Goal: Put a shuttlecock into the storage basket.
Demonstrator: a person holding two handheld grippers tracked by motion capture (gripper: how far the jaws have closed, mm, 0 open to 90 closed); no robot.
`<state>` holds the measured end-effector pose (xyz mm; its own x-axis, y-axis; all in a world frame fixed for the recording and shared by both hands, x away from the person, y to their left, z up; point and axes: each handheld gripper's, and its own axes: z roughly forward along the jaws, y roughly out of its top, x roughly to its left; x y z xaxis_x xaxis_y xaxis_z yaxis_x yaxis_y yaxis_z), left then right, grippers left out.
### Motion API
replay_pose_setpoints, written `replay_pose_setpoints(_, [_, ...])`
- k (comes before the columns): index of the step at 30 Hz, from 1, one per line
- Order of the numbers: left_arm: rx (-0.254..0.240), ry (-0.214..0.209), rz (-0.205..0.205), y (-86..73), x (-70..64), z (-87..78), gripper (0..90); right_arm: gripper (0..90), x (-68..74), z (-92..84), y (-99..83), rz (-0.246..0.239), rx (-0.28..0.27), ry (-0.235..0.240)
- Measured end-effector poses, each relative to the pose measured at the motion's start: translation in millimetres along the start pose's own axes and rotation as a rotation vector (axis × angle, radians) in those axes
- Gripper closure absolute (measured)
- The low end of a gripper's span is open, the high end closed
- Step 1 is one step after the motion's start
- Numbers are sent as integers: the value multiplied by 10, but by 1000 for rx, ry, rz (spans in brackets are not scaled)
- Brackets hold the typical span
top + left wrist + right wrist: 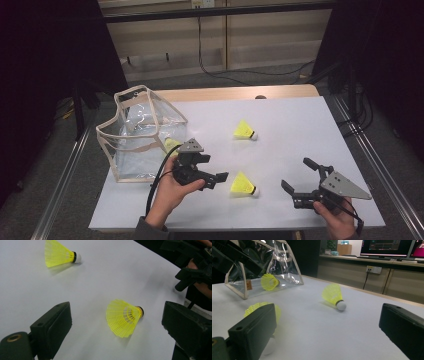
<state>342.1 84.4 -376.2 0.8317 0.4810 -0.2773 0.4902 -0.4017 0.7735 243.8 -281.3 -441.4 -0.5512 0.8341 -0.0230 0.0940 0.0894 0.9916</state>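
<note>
Work in hand looks like gathering yellow shuttlecocks into the clear bag (142, 135) at the left of the worktop (300, 120). One shuttlecock (269, 281) already lies at the bag's mouth, on the clear plastic — count that one as done or nearly so. Two are left out on the white surface: the near shuttlecock (243, 185), lying on its side between the two tools, and the far shuttlecock (245, 131), well apart toward the back, cork to the right.

Left tool (212, 170) — jaws apart, nothing between them. Held low, just right of the bag, pointed right toward the near shuttlecock; in the left gripper view that shuttlecock (124, 317) sits ahead between the two jaws, skirt facing the camera, not yet touched.

Right tool (296, 175) — jaws also wide apart, empty, at the front right corner, aimed left across the worktop. Hand grips it from below.

Judgement: about a third through; next pick is likely the near one.
</note>
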Motion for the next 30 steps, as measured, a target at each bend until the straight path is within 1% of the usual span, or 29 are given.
replay_pose_setpoints(2, [-3, -13, -8, -12, 1, 14, 92, 11, 0, 0, -1, 1, 1, -1])
replay_pose_setpoints(5, [3, -15, -1, -28, 6, 36, 93, 10, 0, -1, -1, 2, 0, 0])
replay_pose_setpoints(7, [-2, -16, -3, -41, 7, 56, 92, 10, -3, -1, -2, 0, 0, -5])
replay_pose_setpoints(10, [6, -7, 5, -57, 10, 78, 92, 11, -1, 1, -3, 2, 3, -5])
replay_pose_setpoints(13, [0, -17, 1, -88, 2, 104, 92, 10, 1, 3, -4, 0, 2, -6])
replay_pose_setpoints(15, [13, -13, 7, -109, -2, 121, 92, 11, 0, 3, -5, 0, 2, -5])
replay_pose_setpoints(20, [11, -29, 14, -144, -35, 149, 92, 11, 1, 3, -2, -1, 1, -4])
replay_pose_setpoints(25, [7, -41, 9, -169, -50, 191, 92, 11, 5, 10, -1, -5, 4, 2])
replay_pose_setpoints(30, [17, -48, 11, -188, -65, 234, 92, 10, 1, 10, -2, -4, 6, 0])
